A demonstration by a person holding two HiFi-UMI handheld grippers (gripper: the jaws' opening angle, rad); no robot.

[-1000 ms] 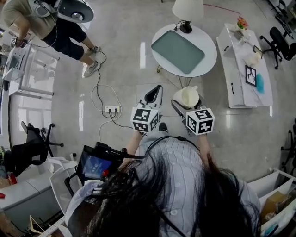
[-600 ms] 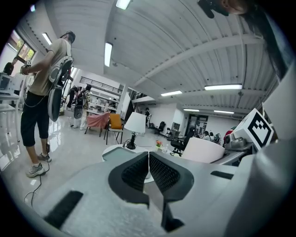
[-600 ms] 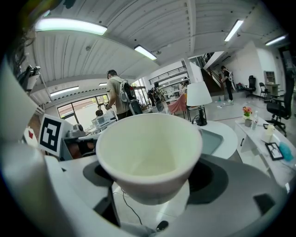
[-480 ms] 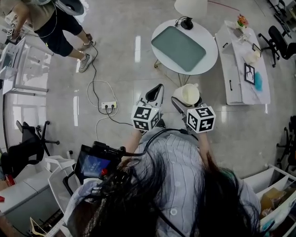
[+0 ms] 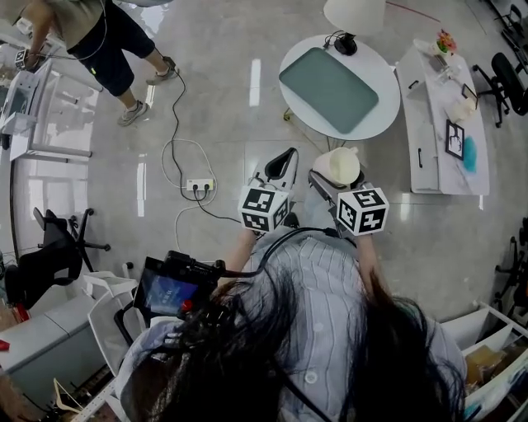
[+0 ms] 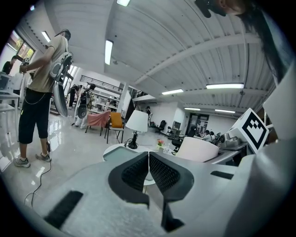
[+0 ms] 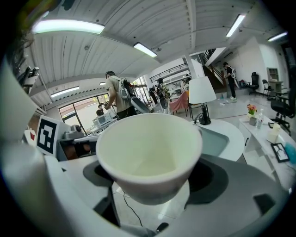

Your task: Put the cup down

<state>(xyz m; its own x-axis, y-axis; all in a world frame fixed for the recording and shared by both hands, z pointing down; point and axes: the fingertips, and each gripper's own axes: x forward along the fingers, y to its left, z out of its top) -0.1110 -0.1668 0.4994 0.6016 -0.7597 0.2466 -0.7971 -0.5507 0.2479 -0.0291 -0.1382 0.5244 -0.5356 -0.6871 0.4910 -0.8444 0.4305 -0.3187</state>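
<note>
**Q:** What was the state of each tool?

**A:** The right tool (image 5: 325, 187) was clamped on the white cup (image 7: 148, 157). Its jaws pressed the cup's lower wall from either side, which kept the mouth facing upward. The left tool (image 6: 148, 169) had its jaws together with nothing between them. It was held just beside the right tool, at that tool's 9 o'clock, apparently to keep it out of the carrying path.

**Q:** Where was the cup relative to a set-down surface?

**A:** The cup was held in the air above the floor. In the head view, the round white desk (image 5: 378, 103) lay at 12 o'clock from the cup, near but not beneath it. A green mat (image 5: 328, 89) covered the middle of that desk. A lamp (image 5: 355, 16) stood at the desk's 12 o'clock edge.

**Q:** How far along was the task?

**A:** By judgement, the set-down had not begun, and the cup first needed to be brought over the desk. The mat looked like the likeliest landing area because it was flat and unoccupied. The low grip probably left the base free to seat.
</note>
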